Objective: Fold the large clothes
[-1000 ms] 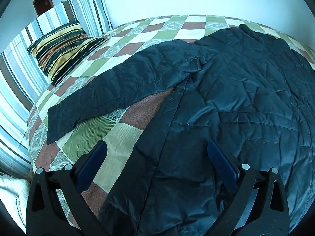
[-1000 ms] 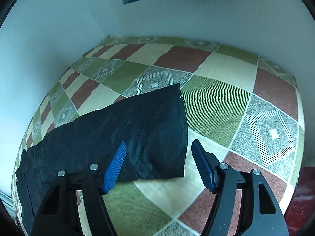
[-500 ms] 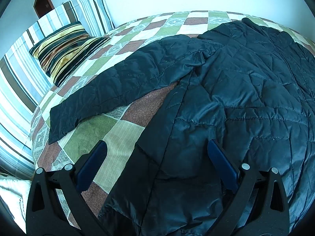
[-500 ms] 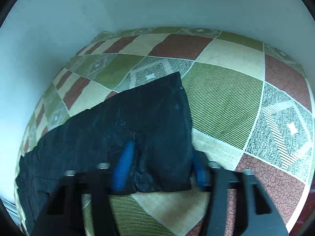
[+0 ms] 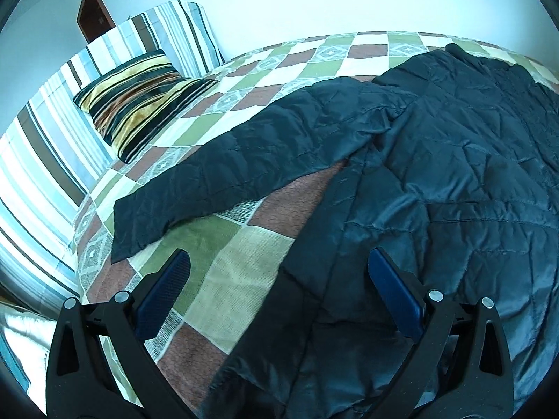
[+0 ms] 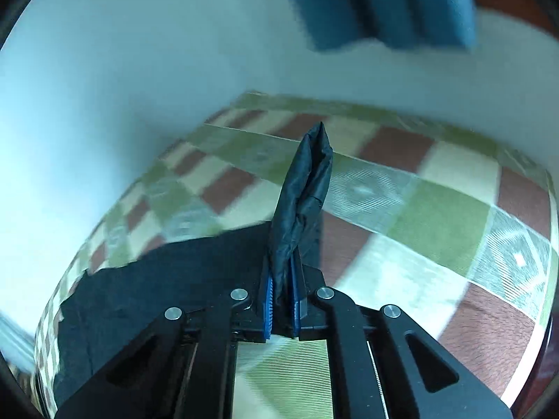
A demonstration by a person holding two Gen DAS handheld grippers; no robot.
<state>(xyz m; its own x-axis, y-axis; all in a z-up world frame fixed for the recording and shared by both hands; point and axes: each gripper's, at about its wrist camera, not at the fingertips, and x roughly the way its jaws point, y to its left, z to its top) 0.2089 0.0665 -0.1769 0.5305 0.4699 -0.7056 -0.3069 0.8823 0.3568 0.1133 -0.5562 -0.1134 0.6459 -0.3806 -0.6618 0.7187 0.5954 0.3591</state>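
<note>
- Bedspread point(image 5: 244, 272): checked in green, brown and cream, it covers the whole bed under your work.
- Cushion point(image 5: 139, 101): gold and black stripes, near the head of the bed, leaning on a blue-and-white striped bolster point(image 5: 45, 160). Both lie well apart from your grippers.
- Wall point(image 6: 139, 70): pale, running along the far edge of the bed. Blue cloth point(image 6: 384, 3) hangs at the top of the right wrist view, blurred.
- Jacket point(image 5: 454, 181): dark and quilted, spread flat over the right half of the bed. One sleeve point(image 5: 244, 160) stretches left across the checks, its cuff near the bed's edge.
- Left gripper point(image 5: 276, 296): your jaws stand wide apart and hold nothing. The jacket's near edge runs between them; the right pad point(image 5: 391, 289) is over the cloth, the left over bare bedspread. You cannot tell from this view whether either pad touches.
- Right gripper point(image 6: 282, 300): your jaws have just been closing and are now clamped on the other sleeve's cuff point(image 6: 304, 192). The cuff stands bunched up beyond the pads, lifted off the bedspread, with the rest of the sleeve trailing left.
</note>
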